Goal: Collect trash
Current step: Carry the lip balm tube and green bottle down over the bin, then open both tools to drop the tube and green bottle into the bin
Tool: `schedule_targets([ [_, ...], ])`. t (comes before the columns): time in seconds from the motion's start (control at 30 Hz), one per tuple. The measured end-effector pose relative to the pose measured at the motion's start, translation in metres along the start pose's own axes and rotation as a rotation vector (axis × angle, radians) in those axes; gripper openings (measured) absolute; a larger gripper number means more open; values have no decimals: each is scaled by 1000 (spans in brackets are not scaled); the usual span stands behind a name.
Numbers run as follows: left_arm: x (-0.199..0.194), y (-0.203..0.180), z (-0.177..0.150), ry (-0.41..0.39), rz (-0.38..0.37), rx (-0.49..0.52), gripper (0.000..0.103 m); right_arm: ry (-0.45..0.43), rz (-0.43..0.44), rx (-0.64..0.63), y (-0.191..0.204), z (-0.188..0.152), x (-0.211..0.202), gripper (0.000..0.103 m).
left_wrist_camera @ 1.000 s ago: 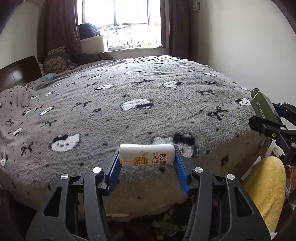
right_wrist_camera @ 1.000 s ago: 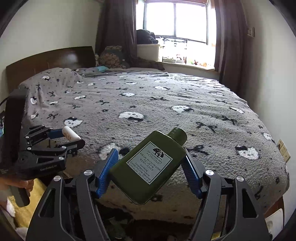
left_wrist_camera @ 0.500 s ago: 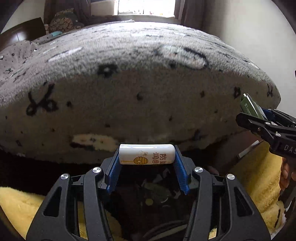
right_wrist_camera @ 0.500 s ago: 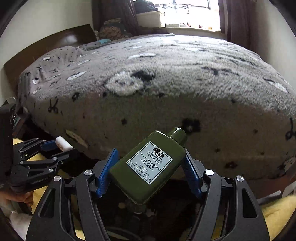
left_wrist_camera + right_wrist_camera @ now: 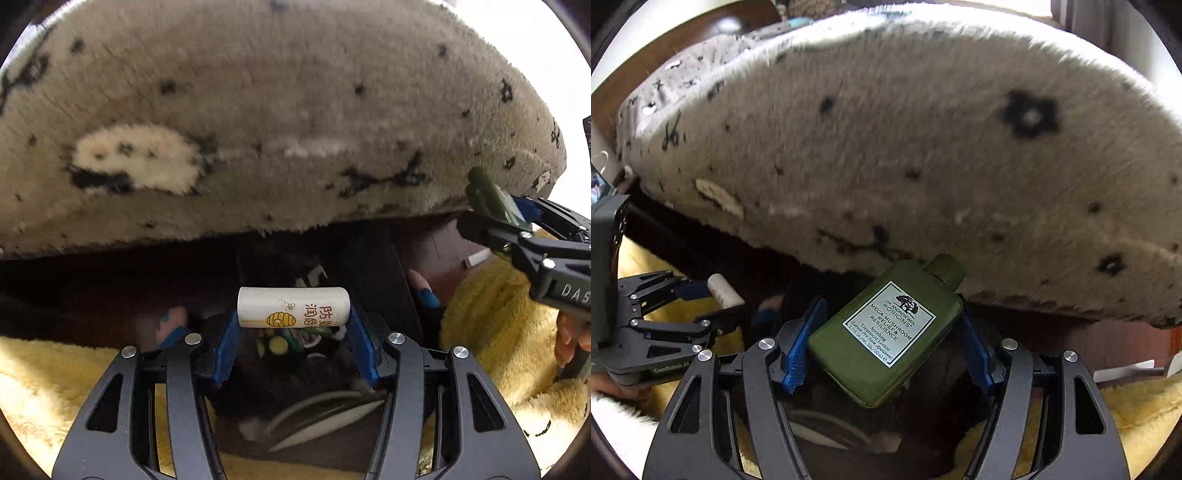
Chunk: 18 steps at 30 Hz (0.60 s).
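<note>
My left gripper [image 5: 293, 325] is shut on a white lip-balm tube [image 5: 293, 307] with a yellow beehive print, held crosswise between the blue pads. My right gripper [image 5: 886, 332] is shut on a dark green lotion bottle [image 5: 886, 332] with a white label, tilted cap up to the right. Both hang over a dark bin [image 5: 295, 391] holding trash, at the foot of the bed. The right gripper with the bottle also shows in the left wrist view [image 5: 495, 206]. The left gripper with the tube also shows in the right wrist view [image 5: 713, 295].
The bed's grey fuzzy blanket [image 5: 280, 122] overhangs just ahead and above the bin. Yellow fluffy fabric [image 5: 491, 325] lies on both sides of the bin. The person's hand [image 5: 570, 339] holds the right gripper's handle.
Both grippers have dropped from above the bed to below its edge and tilted down over the dark bin. Each still holds its item.
</note>
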<state>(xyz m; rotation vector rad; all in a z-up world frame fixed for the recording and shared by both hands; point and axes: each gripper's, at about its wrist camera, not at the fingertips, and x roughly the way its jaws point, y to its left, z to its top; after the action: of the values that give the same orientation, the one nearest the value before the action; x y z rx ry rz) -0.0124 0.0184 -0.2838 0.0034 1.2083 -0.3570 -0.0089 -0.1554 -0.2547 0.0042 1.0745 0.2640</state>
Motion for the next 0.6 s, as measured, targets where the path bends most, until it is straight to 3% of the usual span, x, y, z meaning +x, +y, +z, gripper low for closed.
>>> schedule_targets([
  [0.27, 19, -10, 0, 78, -25, 24, 50, 105, 58, 24, -1, -4, 28, 69],
  [0.6, 24, -8, -2, 96, -31, -2, 50, 109, 106, 1, 12, 2, 40, 70],
])
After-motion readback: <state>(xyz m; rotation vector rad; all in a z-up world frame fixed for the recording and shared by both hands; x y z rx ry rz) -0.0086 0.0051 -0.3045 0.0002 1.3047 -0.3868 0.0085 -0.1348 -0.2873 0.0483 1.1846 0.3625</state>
